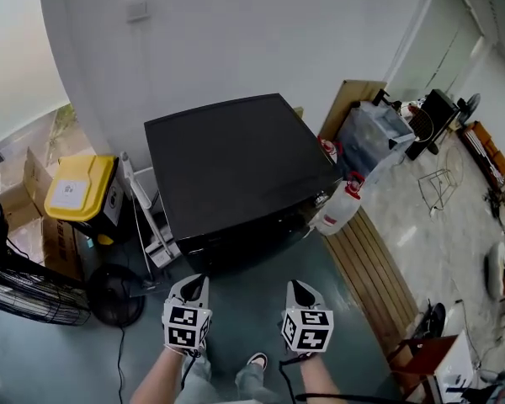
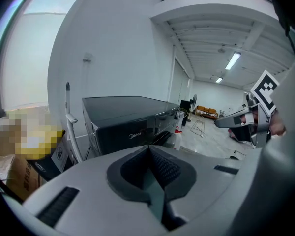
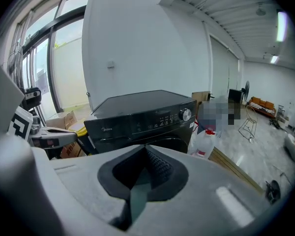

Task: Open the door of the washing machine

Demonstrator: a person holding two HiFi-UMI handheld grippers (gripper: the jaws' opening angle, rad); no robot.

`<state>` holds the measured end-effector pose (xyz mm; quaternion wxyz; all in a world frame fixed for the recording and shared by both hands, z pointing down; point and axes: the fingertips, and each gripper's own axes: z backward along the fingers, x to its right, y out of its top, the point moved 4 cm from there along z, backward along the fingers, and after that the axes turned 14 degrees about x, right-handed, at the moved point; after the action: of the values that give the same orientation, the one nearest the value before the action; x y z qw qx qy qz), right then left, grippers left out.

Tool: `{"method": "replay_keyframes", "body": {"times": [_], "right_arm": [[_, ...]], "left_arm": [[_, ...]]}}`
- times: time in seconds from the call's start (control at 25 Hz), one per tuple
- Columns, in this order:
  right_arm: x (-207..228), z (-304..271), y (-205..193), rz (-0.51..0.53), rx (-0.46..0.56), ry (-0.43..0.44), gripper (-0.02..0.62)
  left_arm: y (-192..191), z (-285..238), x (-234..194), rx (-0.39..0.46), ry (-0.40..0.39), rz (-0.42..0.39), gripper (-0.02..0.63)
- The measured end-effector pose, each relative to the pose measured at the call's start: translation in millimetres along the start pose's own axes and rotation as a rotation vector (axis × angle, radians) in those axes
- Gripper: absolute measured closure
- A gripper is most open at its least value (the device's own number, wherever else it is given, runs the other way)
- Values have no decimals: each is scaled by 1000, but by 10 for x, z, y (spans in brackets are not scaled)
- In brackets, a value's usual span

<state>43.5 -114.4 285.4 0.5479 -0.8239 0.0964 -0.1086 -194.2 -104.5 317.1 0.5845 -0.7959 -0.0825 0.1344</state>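
1. Left gripper: the jaws are fully together. Its own view shows the two ribbed pads meeting at the tip with nothing between them. It touches nothing.
2. Right gripper: the jaws are likewise closed on each other, tip, with nothing between them and no contact with any object.
3. Position of tools: both grippers are held side by side in front of the washing machine, pointing toward it and slightly down, and both are clear of it. Each carries one marker cube, left cube and right cube.
4. Task object: the black washing machine stands against the white wall. The door is in its front face below the control panel. Only its upper arc shows above the right gripper body, and it looks flush with the front.
5. Count:
   - grippers: two
   - washing machines: one
   - round control knobs: one
   - yellow-lidded bins, left of the machine: one
   - white jugs with red caps, at the machine's right corner: one
   - floor fans, at the left edge: one
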Motion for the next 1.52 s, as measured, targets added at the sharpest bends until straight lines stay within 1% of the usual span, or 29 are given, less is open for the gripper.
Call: {"method": "replay_keyframes", "body": {"times": [0.08,0.2,0.36,0.48,0.72,0.84,0.92,1.12,1.36,1.52], "right_arm": [[20,-81,-121,-17,-13,-9,591],[94,-206,-364,-57,-37,-30,591],[199,-356,-754,-57,-68,-69,591],[210,-472,-1075,-86,-94,-97,591],[130,-610,-1652,-101,-131,-121,591],[112,-661,-1876,-128,-137,-137,591],[142,-724,-1994,-146,-134,-155,591],[260,-811,-2210,-152,-137,-183,591],[325,-757,-2317,-184,-132,-215,591],[337,-709,-2369,-187,-138,-219,591]], "left_arm": [[-98,-45,-32,-16,-13,-7,602],[-309,-150,-85,-34,-16,6,601],[-657,-301,-129,-65,-25,30,601],[-927,-404,-242,-83,-34,39,601],[-1383,-680,-469,-76,14,72,601],[-1601,-765,-529,-81,17,84,603],[-1722,-823,-550,-88,6,74,602],[-1900,-931,-505,-91,-40,48,602],[-2031,-976,-461,-98,-77,27,601],[-2069,-1010,-460,-110,-74,11,602]]}}
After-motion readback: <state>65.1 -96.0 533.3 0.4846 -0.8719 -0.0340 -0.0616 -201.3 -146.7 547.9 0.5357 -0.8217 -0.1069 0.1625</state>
